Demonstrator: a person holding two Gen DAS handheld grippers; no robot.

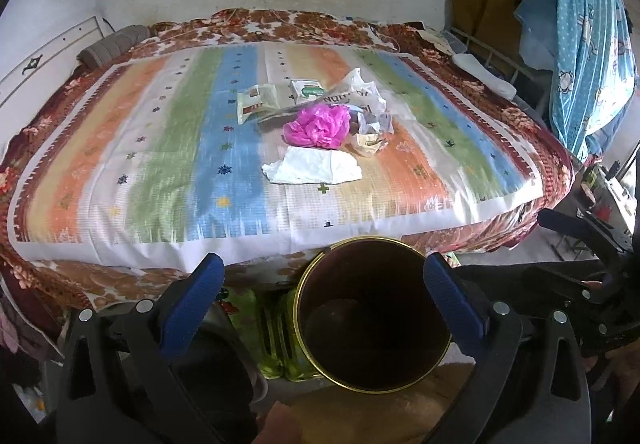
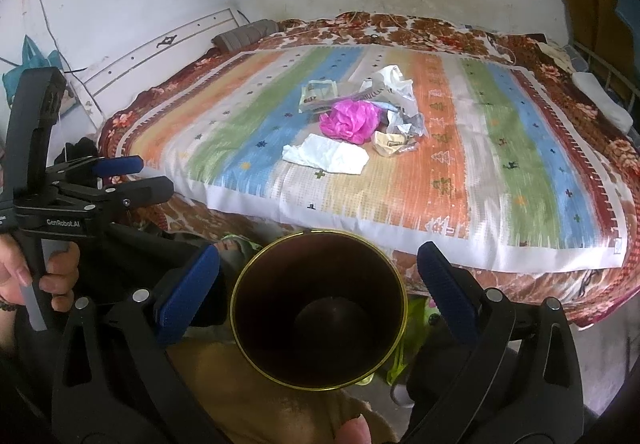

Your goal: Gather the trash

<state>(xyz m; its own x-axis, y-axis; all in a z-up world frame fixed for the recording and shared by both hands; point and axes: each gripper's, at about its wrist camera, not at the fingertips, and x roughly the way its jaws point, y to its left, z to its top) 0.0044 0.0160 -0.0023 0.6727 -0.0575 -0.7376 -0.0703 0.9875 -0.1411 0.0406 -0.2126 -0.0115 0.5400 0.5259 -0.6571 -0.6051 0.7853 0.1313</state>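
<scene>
A heap of trash lies mid-bed on the striped blanket (image 1: 120,147): a pink plastic bag (image 1: 318,125) (image 2: 350,121), a white tissue (image 1: 316,165) (image 2: 326,155), a crumpled printed bag (image 1: 362,91) (image 2: 394,83), a green-and-white carton (image 1: 306,87), a flat packet (image 1: 256,99) (image 2: 316,93) and a crumpled wrapper (image 1: 370,141) (image 2: 390,141). A dark bin with a gold rim (image 1: 297,308) (image 2: 405,308) stands below the near bed edge, empty as far as I can see. My left gripper (image 1: 324,280) and right gripper (image 2: 318,272) are both open above it, holding nothing.
The bed fills the room from the headboard (image 2: 132,55) on the left to a metal rail (image 1: 492,63) and hanging cloths (image 1: 580,43) on the right. Green fabric (image 1: 276,332) lies beside the bin. A hand (image 2: 24,276) holds the left gripper's handle.
</scene>
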